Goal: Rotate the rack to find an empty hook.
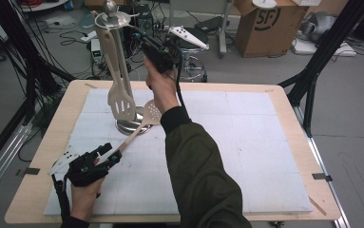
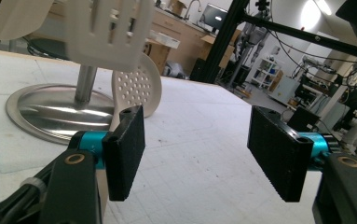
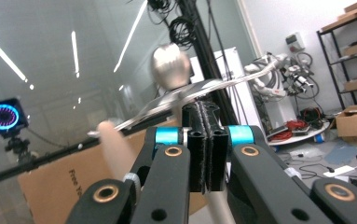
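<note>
- At the near left of the table (image 1: 274,142), the left claw (image 1: 104,156) rests low with its jaws wide apart; the skimmer (image 1: 141,124) handle runs along the inside of one jaw — no squeeze visible.
- The skimmer's perforated head leans against the rack (image 1: 118,57) base.
- Up at the rack's top, the right claw (image 3: 205,140) is closed, pads pressed together — nothing plainly between them.
- A slotted spatula (image 1: 120,90) hangs from the rack.

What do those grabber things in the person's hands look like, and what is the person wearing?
Each gripper is black, with two flat black jaws whose pads are ribbed. Bright blue metal sleeves sit behind the pads, and brass-coloured rings mark the pivots. The left gripper carries a grey three-cornered plate with dots and trails a black cable. The right gripper has a black cable too. The person wears a dark olive jacket sleeve with a black cuff.
</note>
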Available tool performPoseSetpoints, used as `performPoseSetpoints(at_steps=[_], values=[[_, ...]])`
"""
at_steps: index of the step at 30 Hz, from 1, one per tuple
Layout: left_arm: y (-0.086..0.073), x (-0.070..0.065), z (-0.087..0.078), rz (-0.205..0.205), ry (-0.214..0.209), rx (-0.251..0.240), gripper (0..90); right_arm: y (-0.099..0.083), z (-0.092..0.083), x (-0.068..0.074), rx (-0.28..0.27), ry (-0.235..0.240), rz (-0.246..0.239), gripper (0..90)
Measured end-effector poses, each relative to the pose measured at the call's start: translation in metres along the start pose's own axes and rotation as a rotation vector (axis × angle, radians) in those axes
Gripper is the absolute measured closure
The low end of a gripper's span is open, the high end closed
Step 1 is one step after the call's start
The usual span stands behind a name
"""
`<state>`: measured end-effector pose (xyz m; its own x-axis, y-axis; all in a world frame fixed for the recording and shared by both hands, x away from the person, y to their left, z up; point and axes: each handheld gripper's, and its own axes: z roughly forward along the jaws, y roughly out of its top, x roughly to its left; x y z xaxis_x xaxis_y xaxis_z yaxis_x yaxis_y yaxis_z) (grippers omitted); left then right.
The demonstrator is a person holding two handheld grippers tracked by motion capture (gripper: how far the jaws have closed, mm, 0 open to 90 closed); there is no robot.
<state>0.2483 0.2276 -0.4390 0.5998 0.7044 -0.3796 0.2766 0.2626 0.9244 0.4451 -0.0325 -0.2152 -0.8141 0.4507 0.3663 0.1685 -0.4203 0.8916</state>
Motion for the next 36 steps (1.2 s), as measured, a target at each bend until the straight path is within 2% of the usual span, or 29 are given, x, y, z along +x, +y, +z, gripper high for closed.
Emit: performPoseSetpoints(at_steps=[1, 9, 20, 36], values=[[0.000, 0.000, 0.000, -0.003, 0.001, -0.002, 37.2, 0.002, -0.001, -0.002, -0.005, 0.002, 0.009, 90.0], [0.000, 0.000, 0.001, 0.004, 0.002, 0.005, 37.1, 0.007, -0.005, -0.002, -0.012, 0.020, -0.014, 90.0], [0.000, -0.001, 0.001, 0.005, -0.001, 0.006, 37.1, 0.008, -0.006, 0.012, 0.015, 0.036, -0.075, 90.0], [0.000, -0.002, 0.001, 0.010, -0.002, 0.006, 37.1, -0.002, 0.002, 0.036, 0.039, 0.081, -0.102, 90.0]])
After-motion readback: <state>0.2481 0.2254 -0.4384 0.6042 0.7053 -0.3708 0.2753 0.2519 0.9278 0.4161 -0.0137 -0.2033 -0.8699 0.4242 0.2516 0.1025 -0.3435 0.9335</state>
